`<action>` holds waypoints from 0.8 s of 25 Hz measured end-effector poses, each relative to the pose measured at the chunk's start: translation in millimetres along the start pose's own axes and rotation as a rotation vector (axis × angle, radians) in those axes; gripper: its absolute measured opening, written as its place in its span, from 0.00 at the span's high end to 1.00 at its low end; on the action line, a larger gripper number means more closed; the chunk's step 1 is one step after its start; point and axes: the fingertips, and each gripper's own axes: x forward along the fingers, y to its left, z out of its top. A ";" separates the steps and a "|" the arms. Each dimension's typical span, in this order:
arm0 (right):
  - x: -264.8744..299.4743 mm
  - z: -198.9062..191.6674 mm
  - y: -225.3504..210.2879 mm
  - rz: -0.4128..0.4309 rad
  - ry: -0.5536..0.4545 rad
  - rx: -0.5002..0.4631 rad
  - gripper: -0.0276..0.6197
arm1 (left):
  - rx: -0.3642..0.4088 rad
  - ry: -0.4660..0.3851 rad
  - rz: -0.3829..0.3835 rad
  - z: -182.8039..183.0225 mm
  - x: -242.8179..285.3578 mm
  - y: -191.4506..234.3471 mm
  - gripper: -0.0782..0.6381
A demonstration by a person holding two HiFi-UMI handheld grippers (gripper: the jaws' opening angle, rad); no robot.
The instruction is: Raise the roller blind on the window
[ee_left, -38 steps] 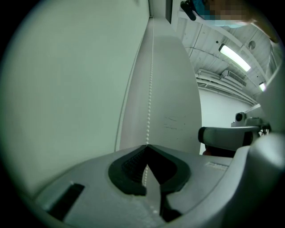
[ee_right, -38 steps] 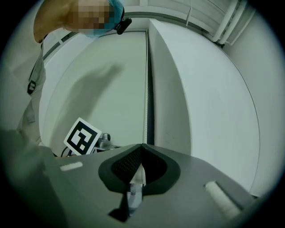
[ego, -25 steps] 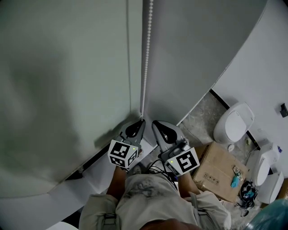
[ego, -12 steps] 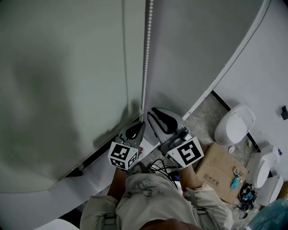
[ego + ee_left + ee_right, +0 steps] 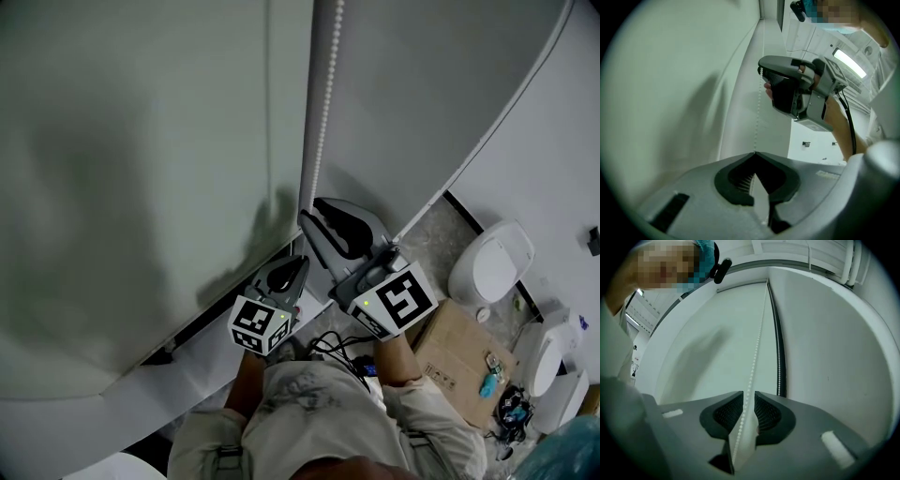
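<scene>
Holding the bead chain in two places, white beads running straight down in front of the roller blind (pale, plain, drawn down over the window just behind the chain)

Clamping the chain at its lowest visible point with the left gripper: jaw tips pressed together on the beads, chain rising taut from the closed tips in the left gripper view

Straddling the chain just above that point with the right gripper — jaws slightly apart, ribbed black pads standing either side of the beads, a narrow gap showing on each side, nothing pinched

Running parallel and just right of the chain in the right gripper view: dark vertical strip at the blind's edge

Standing further right of the chain: white wall

Lying well to the right of the chain and below it, on the speckled floor — cardboard box, with rounded white fixtures beyond it
</scene>
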 end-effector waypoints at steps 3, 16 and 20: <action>10.7 3.5 1.0 0.000 -0.008 0.002 0.87 | -0.008 -0.001 -0.007 -3.9 -2.8 6.7 0.88; 8.7 -3.6 1.2 -0.016 0.005 -0.003 0.94 | -0.058 -0.003 -0.047 -11.2 -0.6 10.3 0.88; 4.5 -17.6 1.6 -0.020 0.015 -0.001 0.94 | -0.056 0.029 -0.047 -25.9 -0.4 11.7 0.88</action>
